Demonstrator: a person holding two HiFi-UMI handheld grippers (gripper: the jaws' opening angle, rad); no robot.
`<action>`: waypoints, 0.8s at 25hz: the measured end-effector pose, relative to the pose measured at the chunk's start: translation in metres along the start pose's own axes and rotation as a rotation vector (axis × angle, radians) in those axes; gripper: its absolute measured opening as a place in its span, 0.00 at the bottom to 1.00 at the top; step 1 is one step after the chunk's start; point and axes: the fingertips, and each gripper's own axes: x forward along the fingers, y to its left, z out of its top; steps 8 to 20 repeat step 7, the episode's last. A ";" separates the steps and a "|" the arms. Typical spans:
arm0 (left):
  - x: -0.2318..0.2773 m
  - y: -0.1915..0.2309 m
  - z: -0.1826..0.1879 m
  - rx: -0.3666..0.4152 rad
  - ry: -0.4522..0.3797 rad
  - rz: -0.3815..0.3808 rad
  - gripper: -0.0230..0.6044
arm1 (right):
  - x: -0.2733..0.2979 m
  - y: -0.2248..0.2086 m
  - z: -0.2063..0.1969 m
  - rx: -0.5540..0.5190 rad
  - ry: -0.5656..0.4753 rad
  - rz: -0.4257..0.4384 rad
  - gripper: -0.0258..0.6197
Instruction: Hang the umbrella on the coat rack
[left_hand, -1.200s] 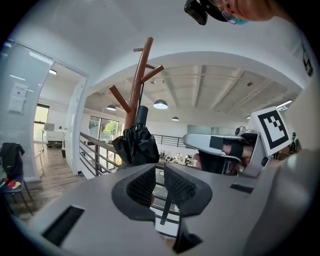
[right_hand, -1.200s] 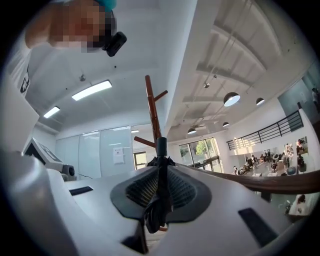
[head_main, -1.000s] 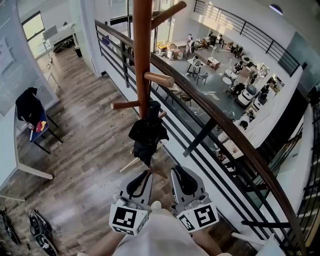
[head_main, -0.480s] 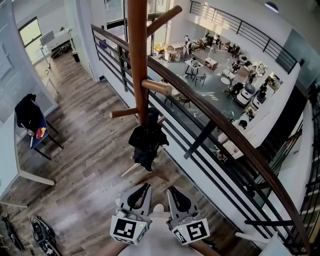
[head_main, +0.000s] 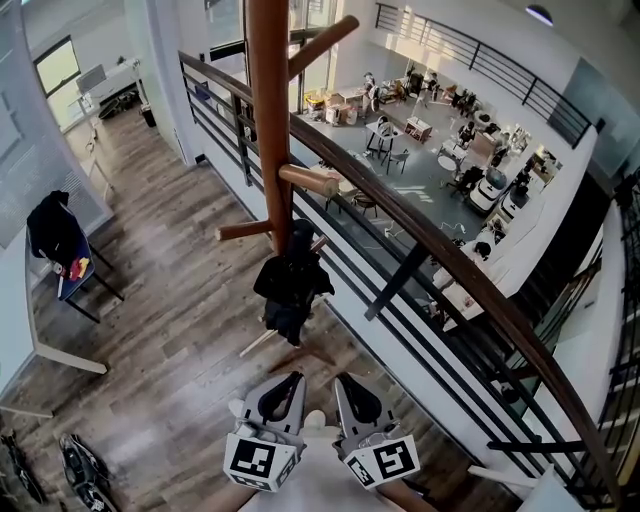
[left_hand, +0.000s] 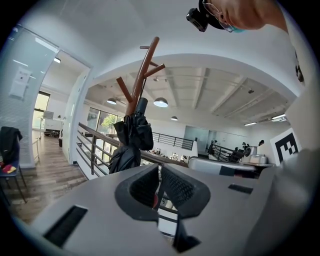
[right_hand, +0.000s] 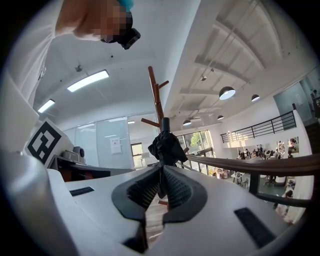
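Note:
The folded black umbrella (head_main: 290, 285) hangs from a peg low on the brown wooden coat rack (head_main: 268, 120), clear of both grippers. In the left gripper view the umbrella (left_hand: 131, 140) hangs ahead and to the left on the rack (left_hand: 145, 65); in the right gripper view the umbrella (right_hand: 165, 145) is straight ahead. My left gripper (head_main: 287, 384) is shut and holds nothing. My right gripper (head_main: 352, 386) sits beside it, its jaws closing to a thin slit with nothing between them. Both grippers are near my body, well short of the rack.
A dark-topped railing (head_main: 420, 225) with black bars runs diagonally just behind the rack, with a drop to a lower hall beyond. A chair with a black jacket (head_main: 55, 230) stands at the left. Wood floor (head_main: 170, 330) lies between me and the rack.
Both grippers have drawn back a little from the umbrella, the right one sinking lower. The umbrella stays hanging on its peg.

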 end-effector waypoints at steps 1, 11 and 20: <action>0.001 -0.001 -0.001 -0.003 0.002 -0.001 0.09 | 0.000 -0.001 0.000 0.004 0.000 0.000 0.12; 0.003 -0.005 -0.005 -0.010 0.014 -0.010 0.09 | 0.002 -0.002 -0.005 0.017 0.017 0.014 0.12; 0.003 -0.005 -0.005 -0.010 0.014 -0.010 0.09 | 0.002 -0.002 -0.005 0.017 0.017 0.014 0.12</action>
